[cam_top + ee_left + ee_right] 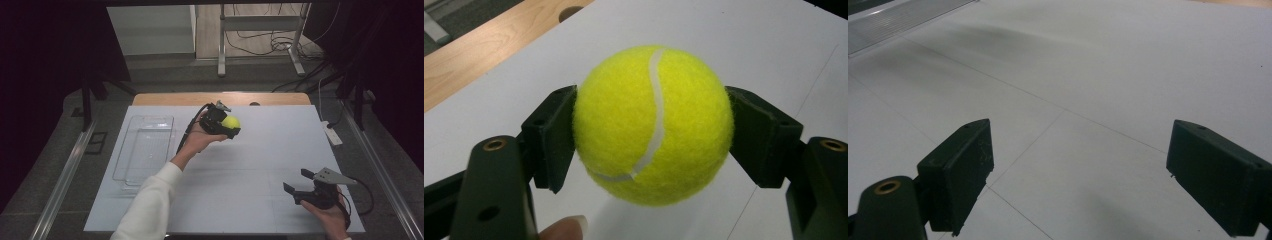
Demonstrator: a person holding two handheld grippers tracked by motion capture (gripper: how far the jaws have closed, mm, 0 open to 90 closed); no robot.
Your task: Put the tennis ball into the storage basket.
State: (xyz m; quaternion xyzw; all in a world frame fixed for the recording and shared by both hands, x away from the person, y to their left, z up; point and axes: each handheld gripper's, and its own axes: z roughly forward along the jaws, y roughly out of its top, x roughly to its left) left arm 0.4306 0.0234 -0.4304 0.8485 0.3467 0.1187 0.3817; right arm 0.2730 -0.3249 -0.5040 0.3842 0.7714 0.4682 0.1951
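Jaws of the left gripper (231, 125) clamp the tennis ball (231, 122) aloft; the right gripper's (298, 182) gape empty.

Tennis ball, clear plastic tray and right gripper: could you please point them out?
tennis ball (651, 125), left gripper view, its front by the seam.
clear plastic tray (131, 176), high view, near rim.
right gripper (298, 181), high view, midway between fingertips.

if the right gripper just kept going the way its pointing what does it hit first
Probably just the white table top. The right gripper is open and holds nothing, and its own view shows bare surface ahead between the jaws. The tennis ball in the left gripper sits higher and farther off; whether it lies in that line is unclear.
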